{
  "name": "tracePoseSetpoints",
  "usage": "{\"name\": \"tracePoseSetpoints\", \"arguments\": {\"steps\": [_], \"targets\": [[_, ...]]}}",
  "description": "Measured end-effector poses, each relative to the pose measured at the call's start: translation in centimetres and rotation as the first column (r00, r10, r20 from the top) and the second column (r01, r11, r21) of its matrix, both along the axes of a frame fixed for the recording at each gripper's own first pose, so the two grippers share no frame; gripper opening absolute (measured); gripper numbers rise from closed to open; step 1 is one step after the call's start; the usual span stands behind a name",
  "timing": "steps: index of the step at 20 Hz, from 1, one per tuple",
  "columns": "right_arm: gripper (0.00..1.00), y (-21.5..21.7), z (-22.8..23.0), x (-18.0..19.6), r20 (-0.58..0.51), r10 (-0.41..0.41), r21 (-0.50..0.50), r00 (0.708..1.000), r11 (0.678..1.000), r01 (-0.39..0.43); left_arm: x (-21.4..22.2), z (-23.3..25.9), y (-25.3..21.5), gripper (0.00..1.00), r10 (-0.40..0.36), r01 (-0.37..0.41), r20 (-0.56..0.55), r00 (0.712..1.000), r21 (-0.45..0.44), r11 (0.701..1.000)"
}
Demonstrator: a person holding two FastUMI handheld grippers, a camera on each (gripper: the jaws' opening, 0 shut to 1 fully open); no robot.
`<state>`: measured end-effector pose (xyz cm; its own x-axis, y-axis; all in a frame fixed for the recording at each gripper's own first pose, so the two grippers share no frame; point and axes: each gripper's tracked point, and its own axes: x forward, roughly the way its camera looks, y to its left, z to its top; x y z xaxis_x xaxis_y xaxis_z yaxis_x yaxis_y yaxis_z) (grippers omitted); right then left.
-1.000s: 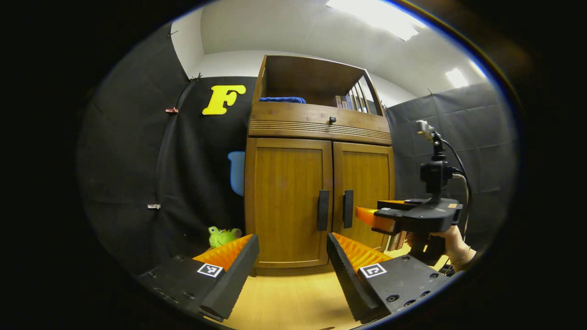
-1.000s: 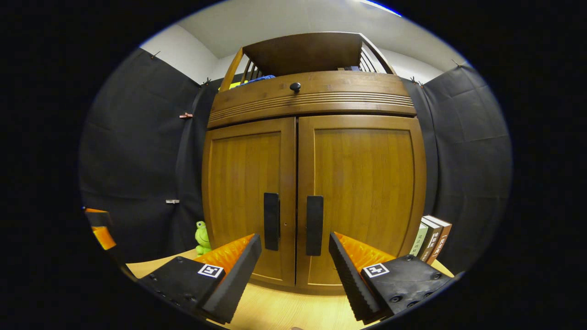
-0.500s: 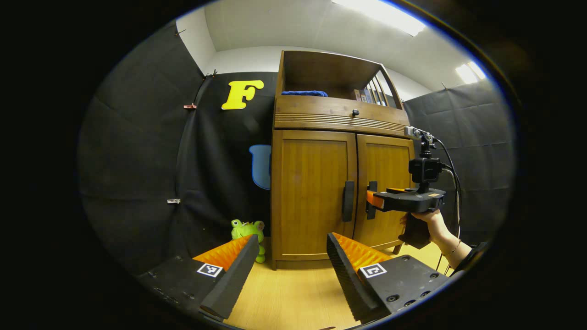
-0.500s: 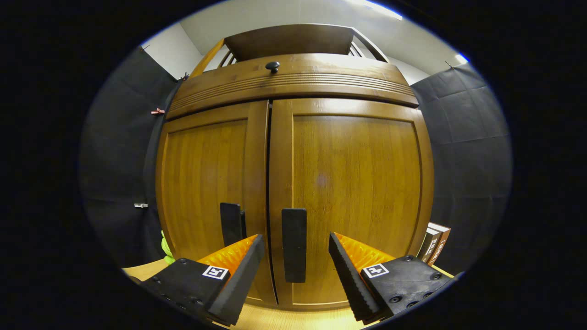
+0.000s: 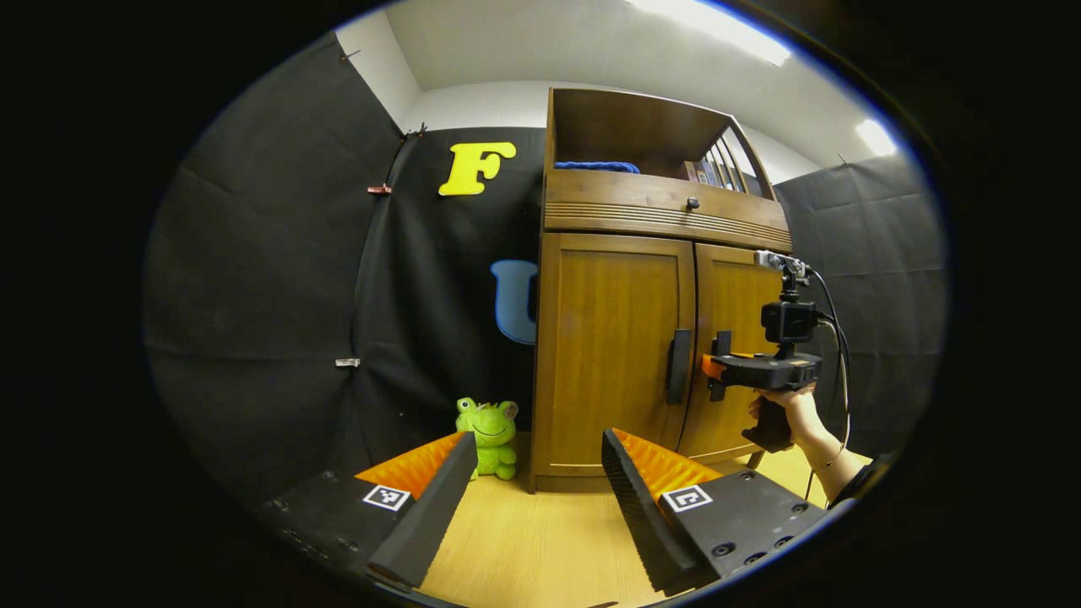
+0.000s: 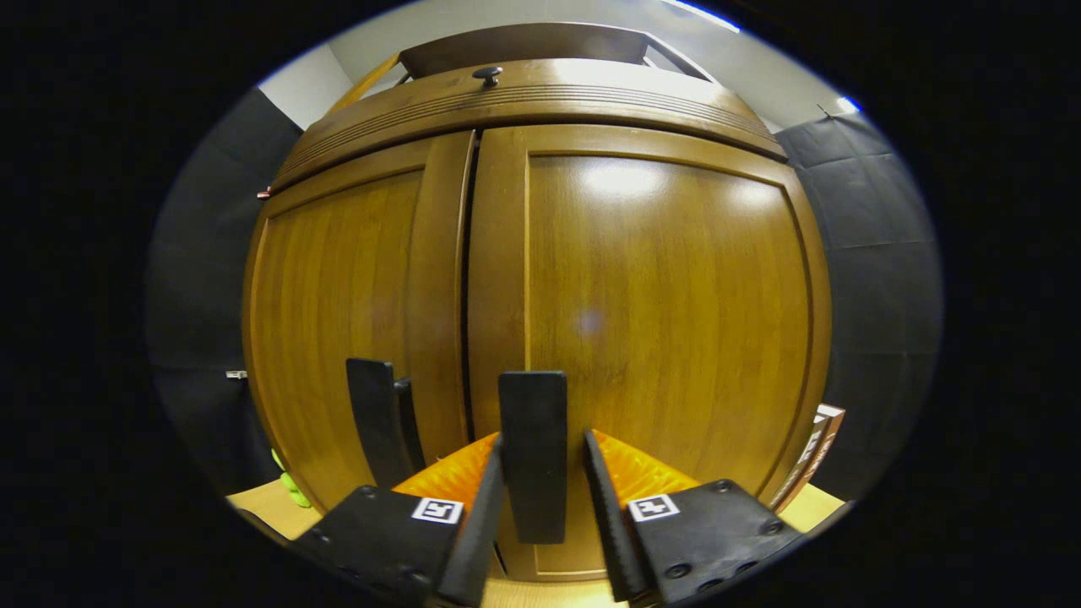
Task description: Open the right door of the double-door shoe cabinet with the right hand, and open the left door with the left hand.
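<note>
The wooden shoe cabinet [image 5: 659, 211] has both doors shut. In the right gripper view the right door [image 6: 667, 321] looms close, and its black handle [image 6: 532, 456] stands between my right gripper's [image 6: 542, 439] fingers. They have narrowed around it: the left pad [image 6: 481, 515] meets the handle, and a sliver of door shows beside the right pad [image 6: 604, 507]. In the left gripper view a hand holds that gripper [image 5: 711, 368] at the right handle [image 5: 720, 355]. My left gripper [image 5: 537, 436] is open, low and well short of the left door [image 5: 612, 346] and its handle [image 5: 678, 366].
A green frog toy [image 5: 490, 437] sits on the wooden floor [image 5: 524, 549] by the cabinet's left corner. Books [image 6: 817, 439] lean at its right side. A drawer with a knob [image 5: 692, 203] and an open shelf holding a blue cloth [image 5: 595, 166] top the doors.
My right gripper moved in to the right door handle and its fingers narrowed around it. My left gripper drifted left and back, so the cabinet slid right in its view.
</note>
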<state>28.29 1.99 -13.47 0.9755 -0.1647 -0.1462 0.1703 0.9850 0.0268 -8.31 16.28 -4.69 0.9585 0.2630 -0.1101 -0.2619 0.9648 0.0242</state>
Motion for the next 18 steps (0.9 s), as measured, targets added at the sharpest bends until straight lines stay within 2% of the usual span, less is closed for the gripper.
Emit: {"name": "tracePoseSetpoints", "arguments": {"steps": [2, 3, 6, 7, 8, 13, 14, 15, 18], "targets": [[0.34, 0.0, 0.4, -0.5, 0.01, 0.009, -0.033, 1.0, 0.999, -0.008, 0.1, -0.2, 0.0, 0.93, 0.001, -0.001, -0.007, 1.0, -0.002, 1.0], [0.35, 0.1, 0.6, -0.6, 0.017, 0.021, -0.052, 1.0, 0.998, -0.02, 0.1, -0.1, -0.2, 0.93, -0.003, 0.003, -0.007, 1.0, -0.004, 1.0], [0.22, 0.3, 0.4, -1.3, 0.0, 0.049, -0.042, 0.999, 0.998, -0.049, 0.2, -0.3, -0.9, 0.93, -0.021, 0.021, -0.009, 1.0, -0.003, 1.0], [0.27, 0.3, 0.4, -1.5, -0.006, 0.06, -0.044, 0.998, 0.997, -0.06, 0.2, -0.2, -1.2, 0.93, -0.026, 0.026, -0.009, 1.0, 0.0, 1.0], [0.22, 0.4, 0.5, -1.9, -0.006, 0.067, -0.042, 0.998, 0.997, -0.068, 0.2, -0.3, -1.4, 0.93, -0.032, 0.032, -0.01, 0.999, 0.002, 0.999], [0.22, 0.6, 1.1, -4.3, -0.011, 0.107, -0.027, 0.994, 0.994, -0.108, 0.1, -0.3, -3.0, 0.93, -0.057, 0.057, -0.01, 0.998, 0.002, 0.998], [0.27, 0.5, 1.2, -4.9, -0.012, 0.115, -0.023, 0.993, 0.993, -0.115, 0.0, -0.2, -3.3, 0.93, -0.064, 0.064, -0.006, 0.998, 0.001, 0.998], [0.22, 0.5, 1.4, -5.7, -0.011, 0.124, -0.021, 0.992, 0.992, -0.124, 0.1, 0.0, -3.7, 0.93, -0.071, 0.071, -0.002, 0.997, 0.0, 0.997], [0.22, 0.3, 1.9, -7.4, -0.008, 0.147, -0.012, 0.989, 0.989, -0.147, 0.4, 0.1, -5.0, 0.93, -0.097, 0.097, 0.007, 0.995, -0.004, 0.995]]}}
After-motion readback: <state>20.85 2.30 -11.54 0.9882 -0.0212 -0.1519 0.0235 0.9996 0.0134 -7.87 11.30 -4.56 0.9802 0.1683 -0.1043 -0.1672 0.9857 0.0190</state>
